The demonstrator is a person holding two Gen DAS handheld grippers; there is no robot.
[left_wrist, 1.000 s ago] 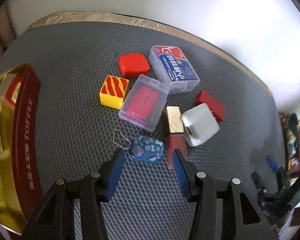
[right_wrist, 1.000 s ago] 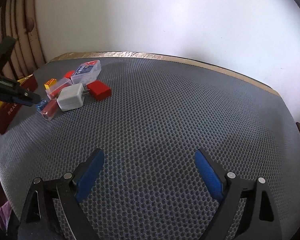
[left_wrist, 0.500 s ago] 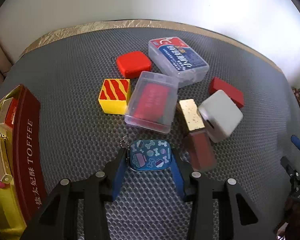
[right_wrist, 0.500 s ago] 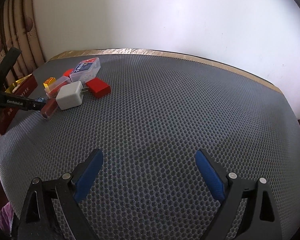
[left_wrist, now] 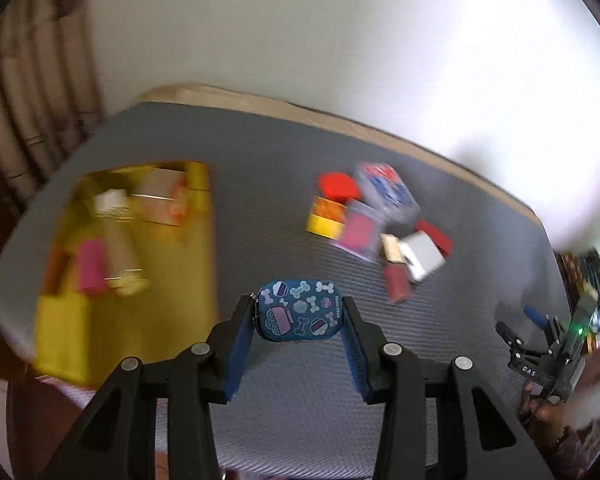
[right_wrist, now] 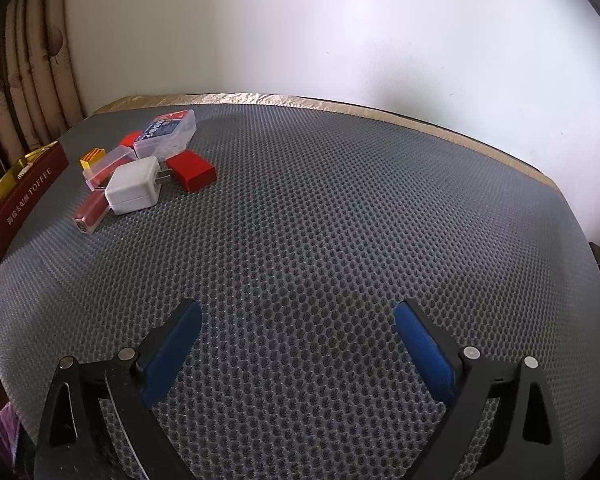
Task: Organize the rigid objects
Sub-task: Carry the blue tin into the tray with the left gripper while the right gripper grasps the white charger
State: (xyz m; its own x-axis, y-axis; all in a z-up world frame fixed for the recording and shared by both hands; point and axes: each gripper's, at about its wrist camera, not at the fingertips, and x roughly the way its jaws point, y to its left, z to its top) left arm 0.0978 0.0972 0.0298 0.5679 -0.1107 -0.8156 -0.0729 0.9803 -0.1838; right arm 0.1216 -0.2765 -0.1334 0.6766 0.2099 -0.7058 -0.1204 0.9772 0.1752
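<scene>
While the gold tin at the left already holds several pieces, the left gripper pinches the blue tag clear of the mat, between tin and pile. About seven pieces are left, so perhaps halfway. The right gripper hangs spread and empty, its jaws having just been opening. Only its view shows the charger sharply; only the left's shows inside the tin.

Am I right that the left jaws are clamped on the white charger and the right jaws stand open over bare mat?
Not quite. The left gripper is clamped on the blue bone-print pouch, as the left wrist view shows; the white charger lies in the pile. The right gripper does stand open over bare mat.
</scene>
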